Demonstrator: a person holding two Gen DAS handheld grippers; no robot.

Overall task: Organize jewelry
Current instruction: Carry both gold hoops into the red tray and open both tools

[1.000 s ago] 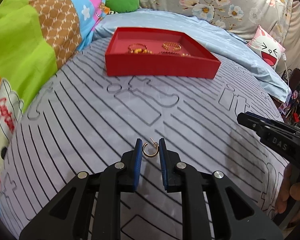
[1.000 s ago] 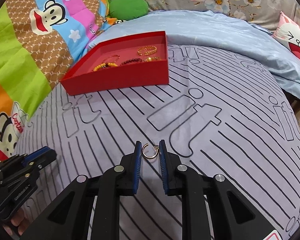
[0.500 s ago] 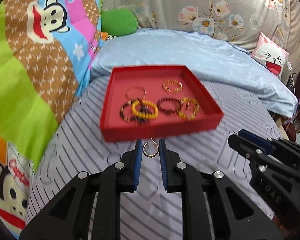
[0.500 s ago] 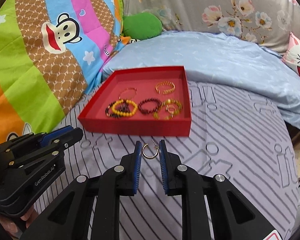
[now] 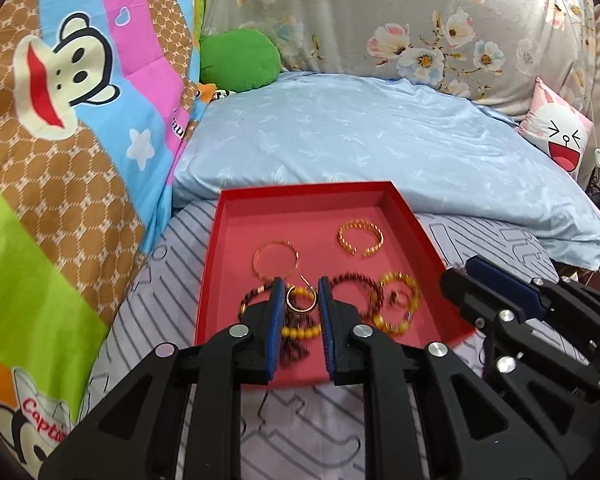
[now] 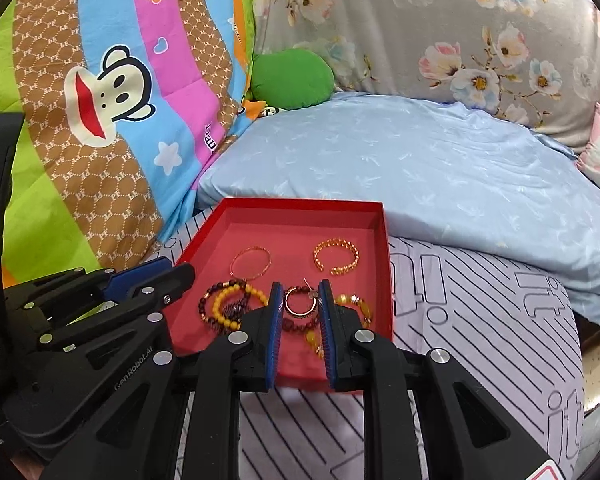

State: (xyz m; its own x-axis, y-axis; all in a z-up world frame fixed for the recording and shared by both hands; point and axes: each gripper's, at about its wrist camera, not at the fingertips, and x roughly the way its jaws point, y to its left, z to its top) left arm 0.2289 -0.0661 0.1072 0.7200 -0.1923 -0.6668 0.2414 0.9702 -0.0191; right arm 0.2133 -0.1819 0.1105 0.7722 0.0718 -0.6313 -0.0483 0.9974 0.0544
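Note:
My left gripper (image 5: 300, 300) is shut on a gold hoop earring (image 5: 301, 300) and hangs over the near part of the red tray (image 5: 210, 264). My right gripper (image 6: 299, 300) is shut on a second gold hoop earring (image 6: 299, 301) above the same red tray (image 6: 386, 264). In the tray lie a thin gold bangle (image 5: 275, 259), a gold link cuff (image 5: 360, 237), dark bead bracelets (image 5: 354, 282) and yellow bead bracelets (image 5: 402, 300). The right gripper (image 5: 512, 296) shows at the right of the left wrist view; the left gripper (image 6: 148, 276) shows at the left of the right wrist view.
The tray rests on a grey striped sheet (image 6: 480, 304). A light blue pillow (image 5: 380, 140) lies right behind it. A colourful monkey-print quilt (image 5: 60, 120) rises at the left, with a green cushion (image 5: 238, 58) and a floral cover (image 5: 420, 20) at the back.
Both grippers have risen and travelled forward from the bare sheet to above the red tray, each still holding its earring. The tray now sits directly under the fingertips.

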